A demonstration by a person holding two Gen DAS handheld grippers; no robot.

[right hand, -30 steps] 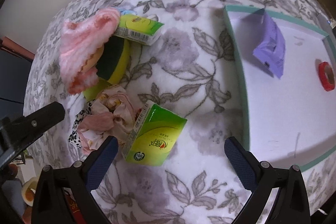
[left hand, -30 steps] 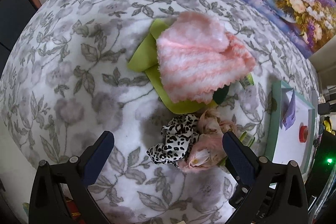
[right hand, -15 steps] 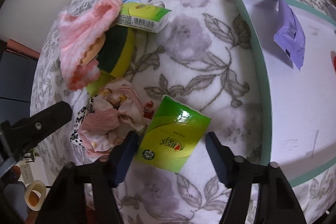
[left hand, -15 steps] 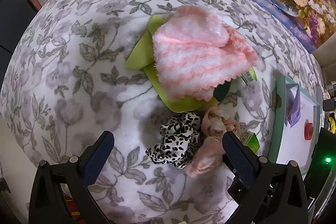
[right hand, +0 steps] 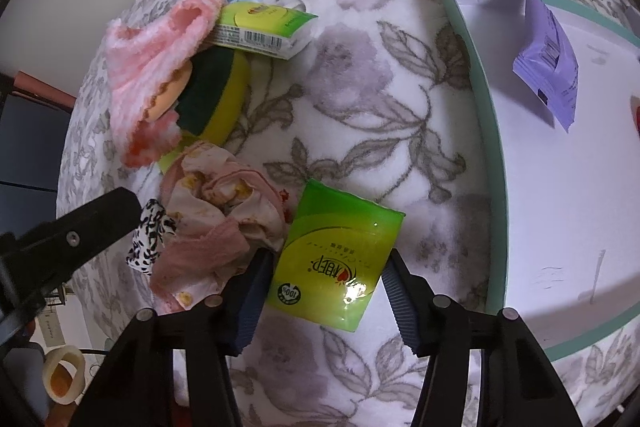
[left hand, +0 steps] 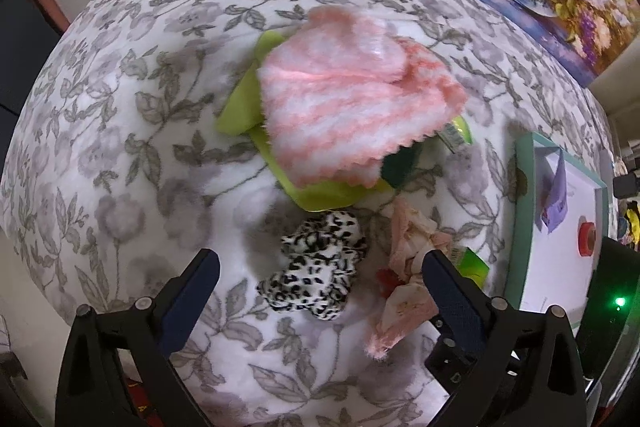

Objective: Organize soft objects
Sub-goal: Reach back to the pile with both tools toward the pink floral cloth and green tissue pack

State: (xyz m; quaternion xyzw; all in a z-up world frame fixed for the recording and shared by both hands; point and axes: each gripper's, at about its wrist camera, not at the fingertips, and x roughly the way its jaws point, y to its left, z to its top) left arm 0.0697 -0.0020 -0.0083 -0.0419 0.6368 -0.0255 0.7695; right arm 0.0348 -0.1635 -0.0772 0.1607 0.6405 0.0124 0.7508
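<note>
The green tissue pack [right hand: 336, 257] lies flat on the floral blanket [right hand: 360, 87], between the crumpled pink cloth [right hand: 216, 223] and the teal-rimmed white tray [right hand: 486, 147]. Its glossy face carries a round "100%" mark and a red-and-yellow logo with characters too distorted to read. The right gripper [right hand: 326, 291] points down over it, jaws closing, with the pack's near end between the blue pads; the left pad sits at the pack's edge, while the right pad shows a sliver of blanket before the pack. A second green pack [right hand: 262, 29] with a barcode strip lies farther off, against the pink striped fluffy cloth [left hand: 356, 107] and the yellow-green sponge [right hand: 224, 95]. A lilac packet [right hand: 550, 61] lies in the tray, its print unreadable. The left gripper [left hand: 320, 275] hangs wide open over the leopard-print scrunchie [left hand: 320, 267], gripping nothing.
</note>
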